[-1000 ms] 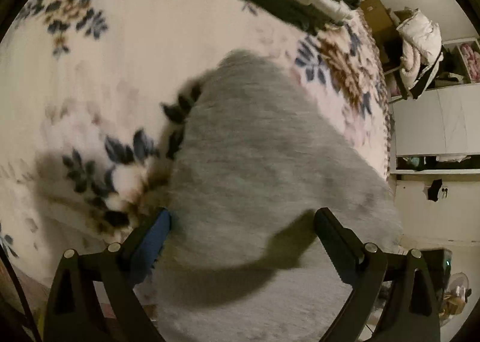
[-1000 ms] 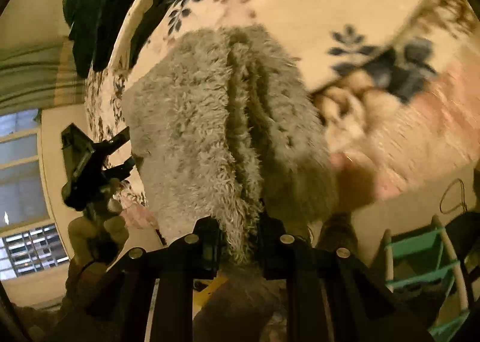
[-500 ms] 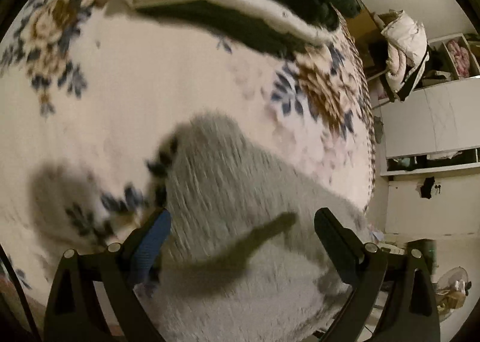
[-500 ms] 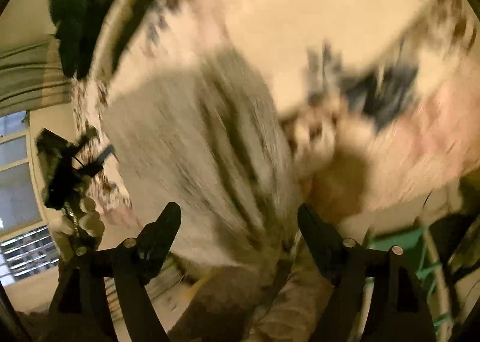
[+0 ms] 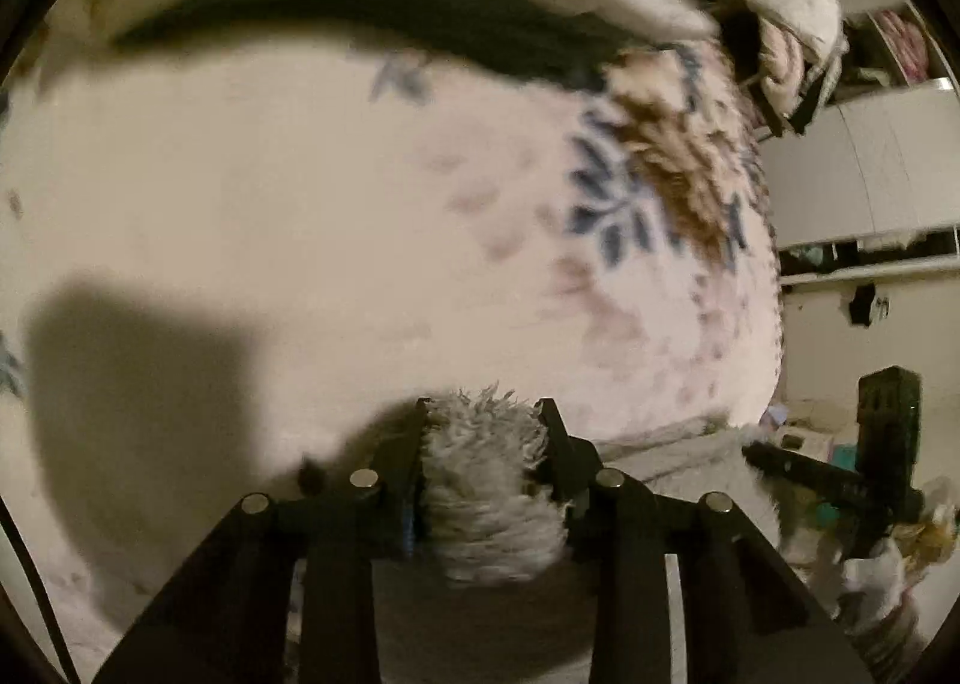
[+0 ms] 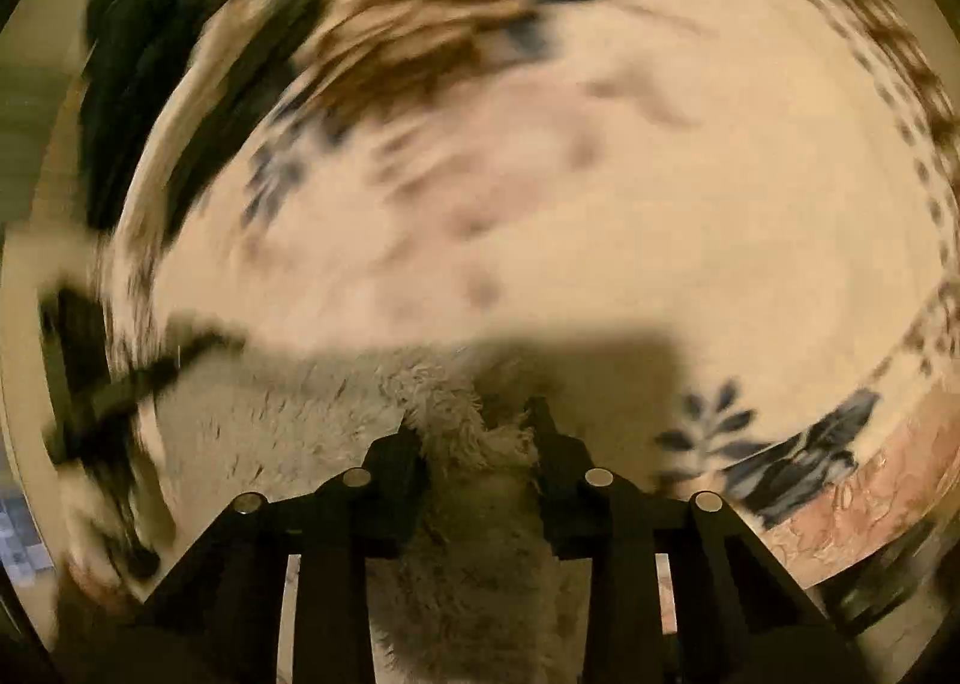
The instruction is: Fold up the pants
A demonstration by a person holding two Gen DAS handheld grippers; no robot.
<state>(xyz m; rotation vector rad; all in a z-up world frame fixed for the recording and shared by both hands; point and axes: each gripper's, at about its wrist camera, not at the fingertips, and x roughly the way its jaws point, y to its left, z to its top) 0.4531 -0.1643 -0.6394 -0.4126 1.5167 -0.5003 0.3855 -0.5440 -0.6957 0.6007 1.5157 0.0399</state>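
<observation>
The pants are grey and fluffy. In the left wrist view my left gripper [image 5: 483,414] is shut on a bunch of the grey pants [image 5: 486,492], held over the cream floral blanket [image 5: 300,240]. In the right wrist view my right gripper [image 6: 471,420] is shut on another bunch of the grey pants [image 6: 462,426], and more of the fabric [image 6: 270,414] stretches to the left. The other gripper shows at the right edge of the left view [image 5: 840,480] and, blurred, at the left edge of the right view [image 6: 102,384].
A dark green and white folded blanket [image 5: 360,6] lies along the far side of the bed. White cabinets [image 5: 864,168] and clutter stand past the bed's right edge. Both views are motion-blurred.
Both grippers went from open half a second ago to shut on bunches of the pants. The cameras now look out over the blanket, with the pants only at the fingertips.
</observation>
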